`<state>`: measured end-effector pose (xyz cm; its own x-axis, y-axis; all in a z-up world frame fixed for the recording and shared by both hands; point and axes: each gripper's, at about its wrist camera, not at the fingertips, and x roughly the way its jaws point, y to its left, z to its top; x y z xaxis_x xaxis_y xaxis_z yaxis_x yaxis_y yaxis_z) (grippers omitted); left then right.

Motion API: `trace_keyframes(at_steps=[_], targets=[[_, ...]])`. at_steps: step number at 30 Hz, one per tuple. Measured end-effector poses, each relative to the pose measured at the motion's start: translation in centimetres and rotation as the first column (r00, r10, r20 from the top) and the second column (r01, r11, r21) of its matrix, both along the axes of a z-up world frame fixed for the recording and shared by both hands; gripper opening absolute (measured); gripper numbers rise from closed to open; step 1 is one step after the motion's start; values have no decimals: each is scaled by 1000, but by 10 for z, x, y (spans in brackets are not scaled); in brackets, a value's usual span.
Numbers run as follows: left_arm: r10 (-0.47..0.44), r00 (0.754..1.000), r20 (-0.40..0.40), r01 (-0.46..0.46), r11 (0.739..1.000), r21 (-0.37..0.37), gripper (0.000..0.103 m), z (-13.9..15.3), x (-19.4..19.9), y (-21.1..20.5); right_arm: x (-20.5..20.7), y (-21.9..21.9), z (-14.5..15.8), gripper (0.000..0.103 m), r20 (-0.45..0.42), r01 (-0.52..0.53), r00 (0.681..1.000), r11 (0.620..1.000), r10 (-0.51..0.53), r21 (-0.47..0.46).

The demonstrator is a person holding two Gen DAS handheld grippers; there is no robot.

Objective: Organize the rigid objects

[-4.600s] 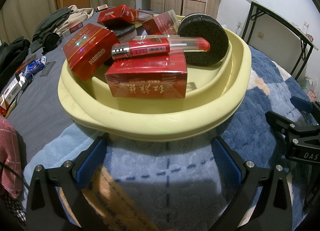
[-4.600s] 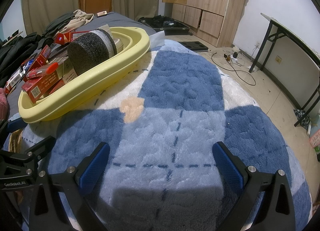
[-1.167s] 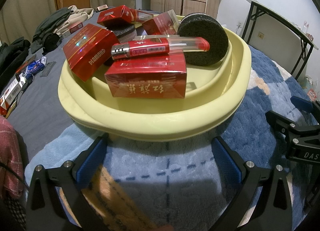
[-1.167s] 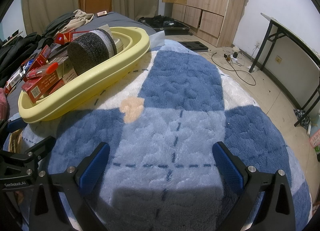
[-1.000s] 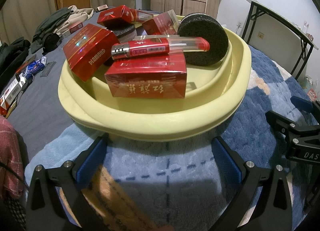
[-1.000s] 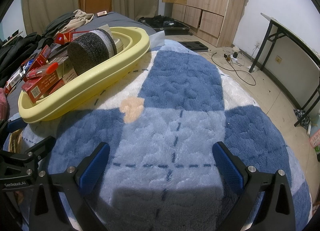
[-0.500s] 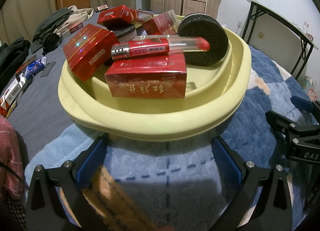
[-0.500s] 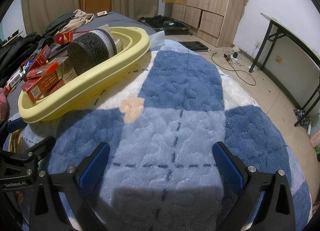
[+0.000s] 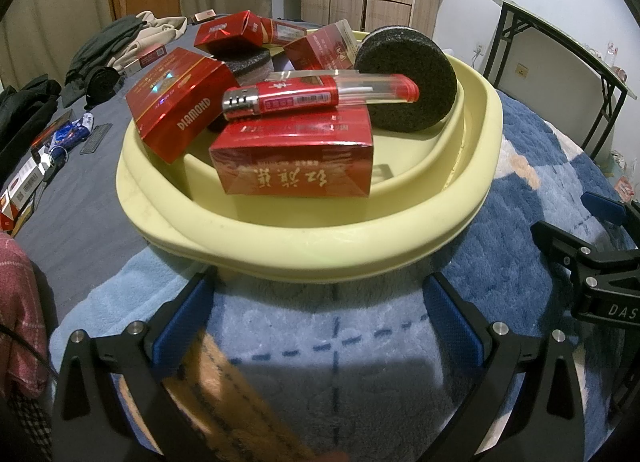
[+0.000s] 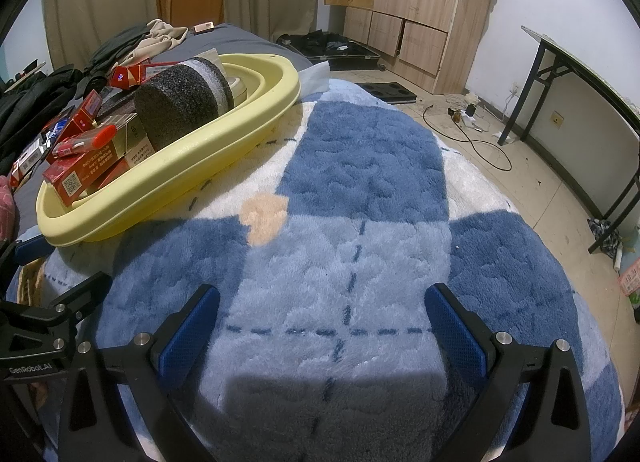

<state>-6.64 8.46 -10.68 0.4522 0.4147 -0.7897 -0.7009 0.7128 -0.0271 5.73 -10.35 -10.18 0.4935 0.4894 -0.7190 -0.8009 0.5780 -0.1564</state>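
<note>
A pale yellow basin (image 9: 312,250) sits on the blue plaid blanket (image 9: 360,334). It holds several red cigarette boxes (image 9: 296,166), a red lighter (image 9: 316,96) lying on the front box, and a black round sponge disc (image 9: 408,82). My left gripper (image 9: 320,314) is open and empty just in front of the basin's rim. My right gripper (image 10: 324,322) is open and empty over the blanket, right of the basin (image 10: 180,178). The disc (image 10: 180,102) also shows in the right wrist view.
More red boxes (image 9: 24,182) and dark clothes (image 9: 104,50) lie on the grey bed to the left. A wooden cabinet (image 10: 416,14) stands at the back, and a black-legged folding table (image 10: 576,74) stands on the right. Cables (image 10: 476,134) lie on the floor.
</note>
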Motion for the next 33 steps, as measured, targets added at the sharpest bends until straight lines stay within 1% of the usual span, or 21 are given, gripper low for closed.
trace_keyframes(at_steps=[33], targets=[[-1, 1000, -1, 1, 1000, -4, 103, 1, 2, -2, -1, 1, -1, 103, 1, 1, 1000, 1000, -1, 0]])
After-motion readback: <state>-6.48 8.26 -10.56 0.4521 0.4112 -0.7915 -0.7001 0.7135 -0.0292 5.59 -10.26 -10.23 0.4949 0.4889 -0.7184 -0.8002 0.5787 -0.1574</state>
